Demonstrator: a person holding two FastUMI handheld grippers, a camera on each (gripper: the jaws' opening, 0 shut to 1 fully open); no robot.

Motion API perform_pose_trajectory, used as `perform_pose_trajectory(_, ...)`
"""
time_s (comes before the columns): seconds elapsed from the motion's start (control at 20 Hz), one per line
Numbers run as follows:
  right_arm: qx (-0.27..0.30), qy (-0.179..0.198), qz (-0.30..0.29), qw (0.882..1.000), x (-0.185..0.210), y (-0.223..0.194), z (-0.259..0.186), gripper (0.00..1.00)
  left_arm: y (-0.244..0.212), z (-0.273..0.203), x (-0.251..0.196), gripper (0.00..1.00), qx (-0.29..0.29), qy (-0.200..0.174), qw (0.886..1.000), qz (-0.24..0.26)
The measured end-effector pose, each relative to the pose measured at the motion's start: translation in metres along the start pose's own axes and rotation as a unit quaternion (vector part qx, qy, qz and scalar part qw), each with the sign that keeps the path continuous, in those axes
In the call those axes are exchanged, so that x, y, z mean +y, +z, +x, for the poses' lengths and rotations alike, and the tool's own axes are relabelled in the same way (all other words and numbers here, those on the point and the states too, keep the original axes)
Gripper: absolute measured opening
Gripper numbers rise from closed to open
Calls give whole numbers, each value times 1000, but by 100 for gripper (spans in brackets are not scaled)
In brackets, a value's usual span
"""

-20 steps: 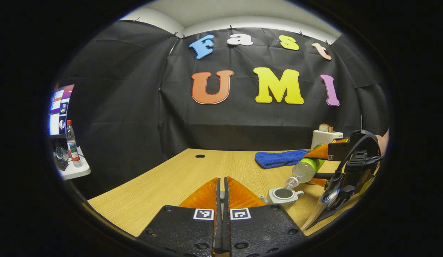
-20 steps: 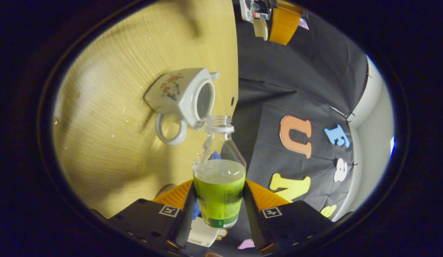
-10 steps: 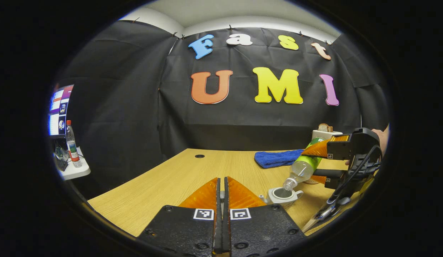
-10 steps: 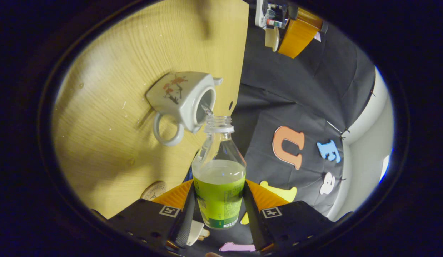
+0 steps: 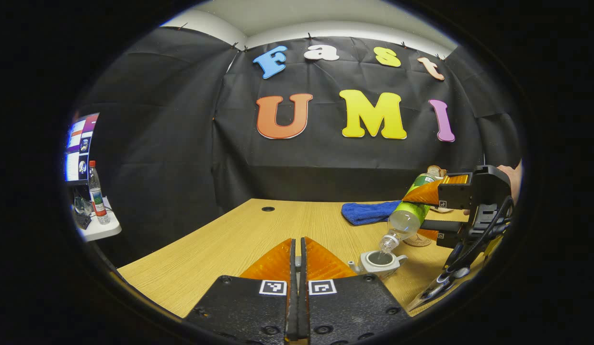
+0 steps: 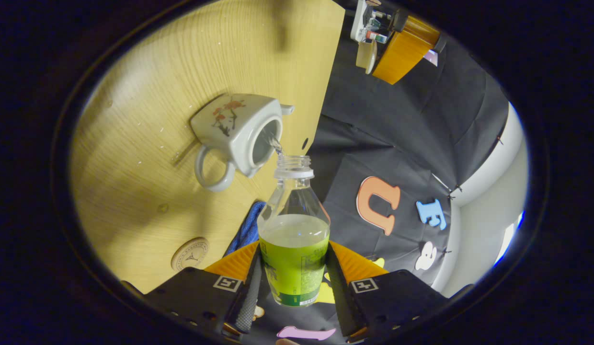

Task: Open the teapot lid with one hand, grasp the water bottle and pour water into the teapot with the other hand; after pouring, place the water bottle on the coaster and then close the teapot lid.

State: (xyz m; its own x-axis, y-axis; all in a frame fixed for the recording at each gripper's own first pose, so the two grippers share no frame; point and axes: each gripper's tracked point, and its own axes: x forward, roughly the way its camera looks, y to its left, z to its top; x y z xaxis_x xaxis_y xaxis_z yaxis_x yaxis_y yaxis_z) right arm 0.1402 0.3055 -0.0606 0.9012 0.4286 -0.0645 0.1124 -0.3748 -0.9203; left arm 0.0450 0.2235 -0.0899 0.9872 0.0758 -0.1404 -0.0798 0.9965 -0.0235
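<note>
The white teapot (image 5: 379,261) stands lidless on the wooden table (image 5: 239,239). In the right gripper view the teapot (image 6: 239,132) shows its painted side and round handle. My right gripper (image 6: 292,261) is shut on the green-labelled water bottle (image 6: 293,239), which is tipped mouth-down over the pot's opening. A thin stream of water (image 6: 276,145) runs in. From the left gripper view the bottle (image 5: 406,219) slants down out of the right gripper (image 5: 420,215). My left gripper (image 5: 297,266) is shut. Off the table's edge, the left gripper (image 6: 373,45) holds the pale lid (image 6: 365,53).
A round coaster (image 5: 418,241) lies behind the teapot, and the coaster (image 6: 190,254) also shows near my right fingers. A blue cloth (image 5: 369,212) lies at the back of the table. A side shelf at far left carries a monitor (image 5: 79,148) and another bottle (image 5: 97,194).
The right gripper has risen and tipped the bottle more steeply. Water now streams into the teapot. The left gripper has stayed still.
</note>
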Motion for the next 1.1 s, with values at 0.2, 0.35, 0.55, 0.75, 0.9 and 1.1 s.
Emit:
perform_pose_trajectory(0.2,1,0,-15,1000,-1,-2,3,68,-1,0,1,2,1,1,1000,0)
perform_pose_trajectory(0.35,3,0,-27,1000,-1,-2,2,70,0,0,1,2,1,1,1000,0)
perform_pose_trajectory(0.55,2,-7,-34,999,-6,0,0,70,-1,0,1,2,2,1,1000,0)
perform_pose_trajectory(0.75,1,-12,-37,999,-8,3,1,70,-1,-1,2,2,3,2,1000,0)
perform_pose_trajectory(0.9,-1,-16,-45,999,-11,5,0,70,-1,0,0,2,2,0,1000,1)
perform_pose_trajectory(1.1,-1,-20,-46,999,-13,6,-1,70,-1,0,0,2,2,1,1000,1)
